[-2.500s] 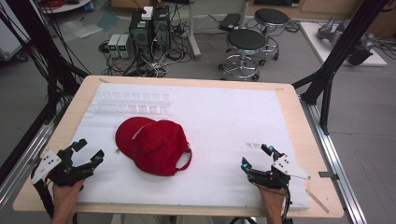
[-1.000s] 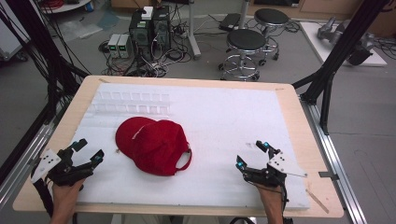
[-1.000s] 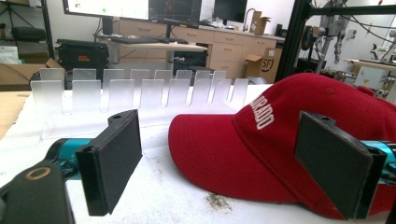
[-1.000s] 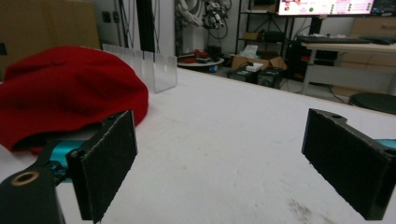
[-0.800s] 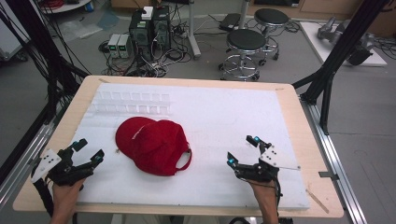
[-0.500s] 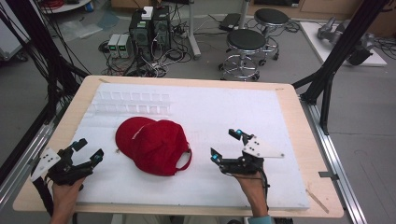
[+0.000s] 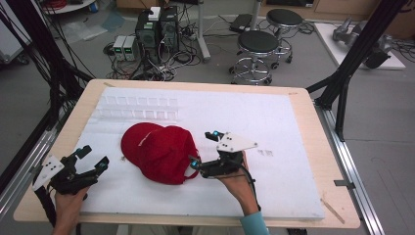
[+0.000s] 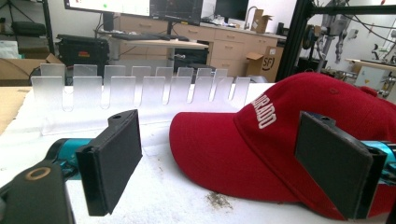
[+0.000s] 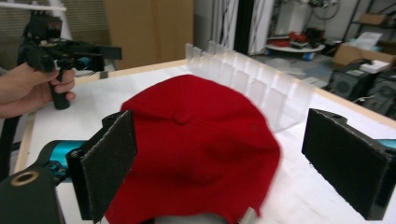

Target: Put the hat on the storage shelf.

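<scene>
Your right claw (image 7: pixel 204 147) spread at the cap's (image 7: pixel 159 152) back, strap cut off below, left claw (image 7: pixel 93 155) spread, cap's far side hidden.

clear rack (image 7: pixel 139 107), two stools (image 7: pixel 259 46)

A light wooden table (image 7: pixel 320 161) carried a white foam sheet (image 7: pixel 274 122) over most of its top. On the sheet lay a red cap (image 7: pixel 159 152) and, just beyond it, a clear plastic rack (image 7: pixel 139 107).

Both tongs, left (image 7: pixel 93 157) and right (image 7: pixel 203 149), gape wide
</scene>
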Demonstrator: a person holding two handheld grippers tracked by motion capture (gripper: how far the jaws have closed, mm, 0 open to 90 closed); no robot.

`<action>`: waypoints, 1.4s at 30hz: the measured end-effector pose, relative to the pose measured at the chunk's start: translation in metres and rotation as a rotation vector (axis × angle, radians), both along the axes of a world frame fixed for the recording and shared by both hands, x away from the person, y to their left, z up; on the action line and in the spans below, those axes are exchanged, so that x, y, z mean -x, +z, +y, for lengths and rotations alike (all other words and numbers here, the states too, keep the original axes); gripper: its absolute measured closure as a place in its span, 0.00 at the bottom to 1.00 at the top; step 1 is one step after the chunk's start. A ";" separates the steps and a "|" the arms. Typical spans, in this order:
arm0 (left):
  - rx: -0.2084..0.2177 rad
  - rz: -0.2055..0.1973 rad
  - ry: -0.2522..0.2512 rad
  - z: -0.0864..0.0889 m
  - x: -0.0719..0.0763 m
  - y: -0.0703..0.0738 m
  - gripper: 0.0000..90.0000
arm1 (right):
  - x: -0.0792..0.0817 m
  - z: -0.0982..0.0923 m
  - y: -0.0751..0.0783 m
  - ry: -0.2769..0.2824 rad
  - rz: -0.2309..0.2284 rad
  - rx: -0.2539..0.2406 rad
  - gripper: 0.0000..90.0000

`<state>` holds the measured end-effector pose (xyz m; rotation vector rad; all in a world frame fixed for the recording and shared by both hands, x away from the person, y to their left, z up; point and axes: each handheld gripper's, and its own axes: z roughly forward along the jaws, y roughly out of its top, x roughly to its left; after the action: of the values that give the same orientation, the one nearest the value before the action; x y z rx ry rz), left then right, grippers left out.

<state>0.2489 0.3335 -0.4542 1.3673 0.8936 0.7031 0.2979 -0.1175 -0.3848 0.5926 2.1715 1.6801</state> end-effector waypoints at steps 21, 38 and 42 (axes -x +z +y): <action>-0.018 0.007 -0.002 -0.001 -0.001 0.000 0.17 | -0.015 0.056 -0.035 -0.009 0.163 0.121 0.10; -0.019 0.009 -0.003 -0.001 -0.001 0.000 0.17 | -0.022 0.067 -0.042 -0.051 0.262 0.204 0.47; -0.018 0.011 -0.003 -0.001 -0.001 0.001 0.17 | -0.019 0.072 -0.043 -0.058 0.252 0.227 0.62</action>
<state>0.2499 0.3323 -0.4537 1.3893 0.8954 0.7035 0.3173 -0.0453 -0.4273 0.8306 2.4490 1.3656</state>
